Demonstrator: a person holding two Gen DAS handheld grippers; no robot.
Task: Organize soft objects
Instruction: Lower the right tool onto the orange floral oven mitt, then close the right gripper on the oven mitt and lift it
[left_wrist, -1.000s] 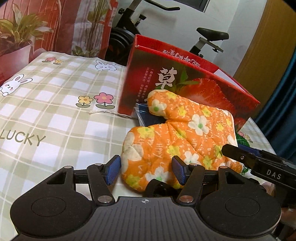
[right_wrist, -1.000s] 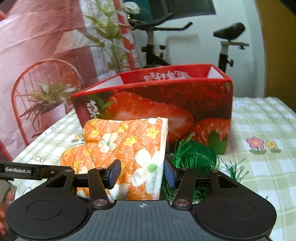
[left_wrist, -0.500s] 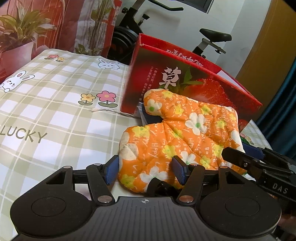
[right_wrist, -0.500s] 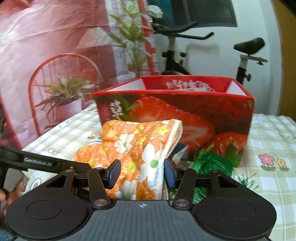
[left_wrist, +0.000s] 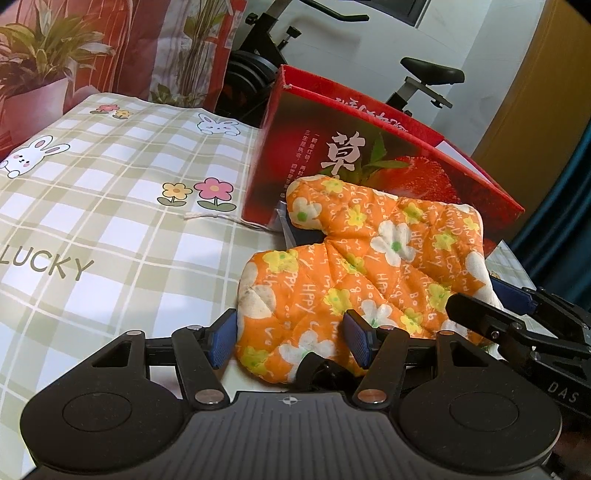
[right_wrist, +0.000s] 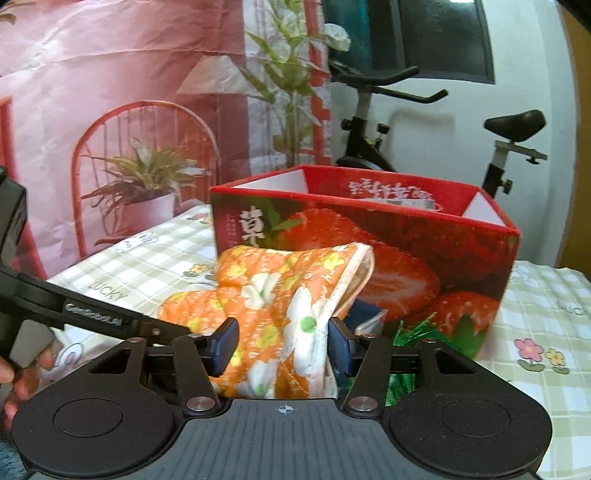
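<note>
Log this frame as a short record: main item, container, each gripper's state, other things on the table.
main item: orange floral oven mitt, lying in front of the box, cuff end raised
container: red strawberry box, open top, upright on the checked tablecloth
left gripper: jaws astride the mitt's fingertip end, pads not visibly pressing; grip unclear
right gripper: jaws against both sides of the mitt's cuff, holding it up
other items: green tinsel-like bundle and a dark blue object beside the mitt
</note>
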